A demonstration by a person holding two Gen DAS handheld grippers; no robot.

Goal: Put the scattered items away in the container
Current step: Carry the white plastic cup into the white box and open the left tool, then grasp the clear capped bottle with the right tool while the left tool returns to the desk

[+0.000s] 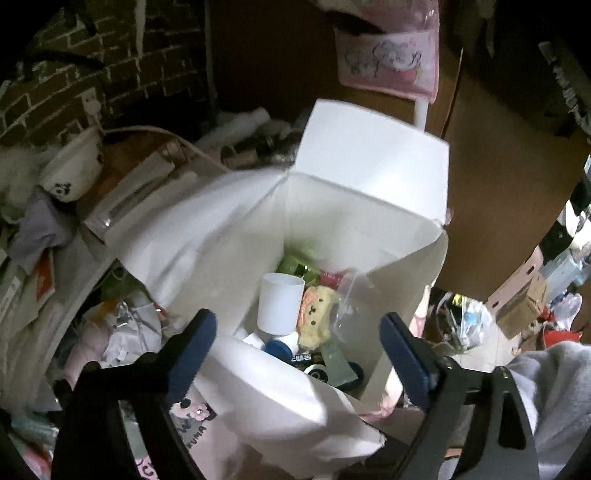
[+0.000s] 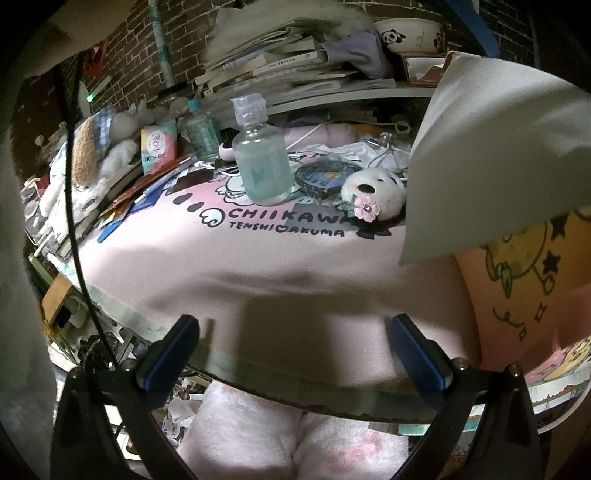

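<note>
In the left wrist view I look down into a white fabric storage box (image 1: 369, 173) with floppy walls. Inside lie a white cup (image 1: 279, 302), a yellow plush toy (image 1: 317, 314), a green item (image 1: 295, 264), a clear bag (image 1: 351, 306) and a blue-capped bottle (image 1: 277, 345). My left gripper (image 1: 295, 354) hangs open over the box's near wall, holding nothing. In the right wrist view my right gripper (image 2: 293, 354) is open and empty above the near edge of the pink desk mat (image 2: 258, 266). On the mat stand a clear bottle of pale liquid (image 2: 262, 162), a dark round tin (image 2: 325, 177) and a white plush with a pink flower (image 2: 376, 195).
The box's pale wall (image 2: 491, 166) rises at the right of the mat. Behind the mat are a second bottle (image 2: 201, 133), a tissue pack (image 2: 157, 146), stacked books (image 2: 280, 66) and a panda bowl (image 2: 410, 35). Pink fluffy trousers (image 2: 295, 439) show below the glass desk edge. Cardboard boxes (image 1: 491, 206) stand beyond the container.
</note>
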